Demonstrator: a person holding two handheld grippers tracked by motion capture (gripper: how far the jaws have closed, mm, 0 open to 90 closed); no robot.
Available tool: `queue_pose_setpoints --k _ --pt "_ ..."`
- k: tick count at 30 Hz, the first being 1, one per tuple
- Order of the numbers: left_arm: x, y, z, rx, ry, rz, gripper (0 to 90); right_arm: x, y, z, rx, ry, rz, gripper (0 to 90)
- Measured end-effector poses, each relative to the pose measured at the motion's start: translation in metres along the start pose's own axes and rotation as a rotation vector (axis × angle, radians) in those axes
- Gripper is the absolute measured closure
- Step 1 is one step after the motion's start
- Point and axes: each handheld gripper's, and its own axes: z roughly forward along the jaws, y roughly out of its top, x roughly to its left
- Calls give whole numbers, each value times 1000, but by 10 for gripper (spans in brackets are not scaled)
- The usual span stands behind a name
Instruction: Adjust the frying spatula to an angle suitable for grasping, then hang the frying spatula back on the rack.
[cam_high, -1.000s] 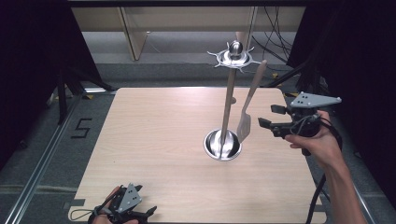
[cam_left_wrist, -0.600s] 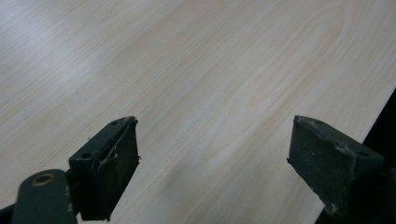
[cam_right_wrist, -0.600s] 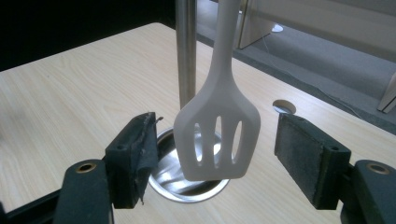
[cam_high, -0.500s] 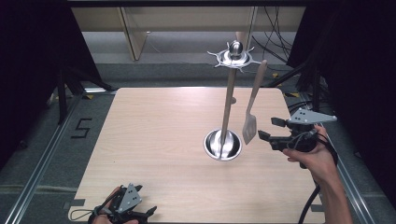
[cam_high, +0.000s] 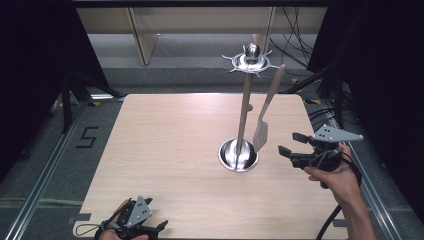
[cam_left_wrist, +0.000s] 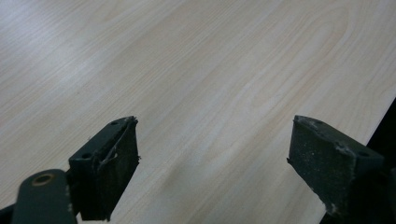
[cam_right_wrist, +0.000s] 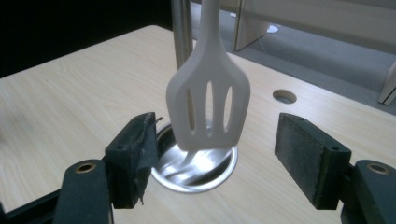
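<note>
Hanging from the stand (cam_high: 244, 107), spatula (cam_high: 260, 134) long axis near-upright, blade lowest. Right gripper (cam_high: 290, 144) spread, just beside blade, far nearer than spread left gripper (cam_high: 155, 229).

High view looks down; gripper views skim the shared table (cam_high: 165, 150).

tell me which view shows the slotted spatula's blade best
The right gripper view: the white slotted spatula hangs close up, its three slots clear, between the open jaws of the right gripper. The high view shows its whole length hanging from the rack's hooks, but small and edge-on. The left gripper view looks at the bare wooden table.
</note>
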Motion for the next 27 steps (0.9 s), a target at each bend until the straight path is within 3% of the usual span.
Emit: queue_pose_setpoints --k 5,6,7,9,11,13,14,16,17,18,21,25,26,27 --pt "-1 0 1 -10 7 -2 152 1 -15 3 17 0 13 308" --pt "1 2 0 21 6 32 152 2 -17 2 26 -5 14 307" --pt "0 1 0 9 3 16 152 2 -20 3 16 -3 18 306" --pt "1 2 1 20 4 27 152 2 -22 1 21 -5 17 305" --pt "-1 1 2 2 0 -9 152 5 -27 3 18 0 18 299" --pt "0 1 4 -7 -5 -11 152 7 -28 4 23 -1 33 298" --pt "0 2 3 4 -2 4 152 6 -30 5 21 6 15 295" --pt "1 2 2 12 1 19 152 10 -33 7 24 0 43 293" --pt "1 2 2 13 -2 20 152 9 -34 9 16 5 17 293" --pt "1 2 1 21 -2 29 152 13 -35 9 37 13 46 292" --pt "0 2 1 11 -6 24 152 16 -39 13 52 15 24 290" --pt "-1 2 1 8 -7 10 152 25 -42 17 74 28 44 287" --pt "0 2 1 7 -8 21 152 25 -43 18 70 32 13 287" --pt "0 2 2 9 -10 22 152 27 -44 18 78 34 11 287"
